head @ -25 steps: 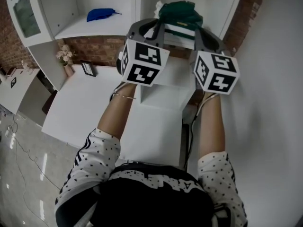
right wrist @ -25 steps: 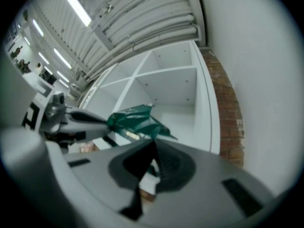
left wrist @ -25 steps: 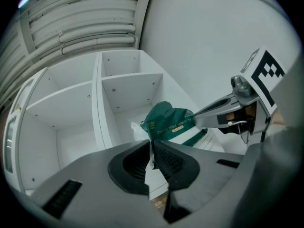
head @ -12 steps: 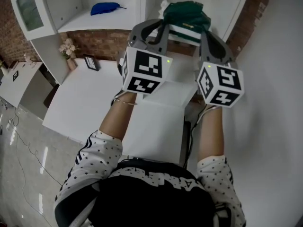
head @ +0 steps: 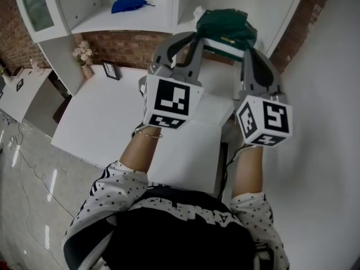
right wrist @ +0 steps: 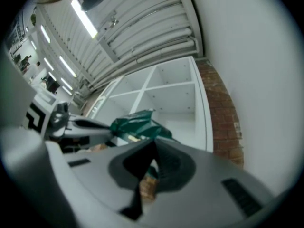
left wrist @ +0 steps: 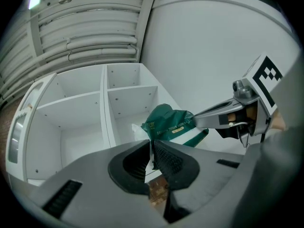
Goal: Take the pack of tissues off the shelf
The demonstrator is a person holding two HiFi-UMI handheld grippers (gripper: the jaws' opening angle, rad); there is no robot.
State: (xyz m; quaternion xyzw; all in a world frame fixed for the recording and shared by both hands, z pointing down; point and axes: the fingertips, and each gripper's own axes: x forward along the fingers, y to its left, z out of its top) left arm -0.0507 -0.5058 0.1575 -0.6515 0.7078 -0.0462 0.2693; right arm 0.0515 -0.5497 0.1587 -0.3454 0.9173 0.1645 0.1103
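Pack (head: 225, 24): green tissue pack with a white band, held up between both grippers, one at each end. It hangs in front of the right-hand side of the shelf (head: 140, 24); I cannot tell whether it is fully clear of the compartment.
Left gripper (head: 195, 37): jaws all but together, pinching a thin pale edge at the pack's left end. It reaches up and away from the person.
Right gripper (head: 247, 49): jaws closed tight on the pack's right end, with green wrapper showing just below the pads. It reaches up much like the left one.
Shelf: white, open compartments split by an upright board, set against a brick wall (head: 124, 49).
Blue thing (head: 129, 4): lies alone in the left compartment, well apart from the pack.
Table (head: 101, 117): white, below the shelf and under both forearms.
Flowers (head: 83, 55): small pale bunch in a vase at the table's far left corner.
Frame (head: 111, 70): dark, propped just beside the flowers.
Person: dotted sleeves, bare forearms, both arms stretched forward side by side.
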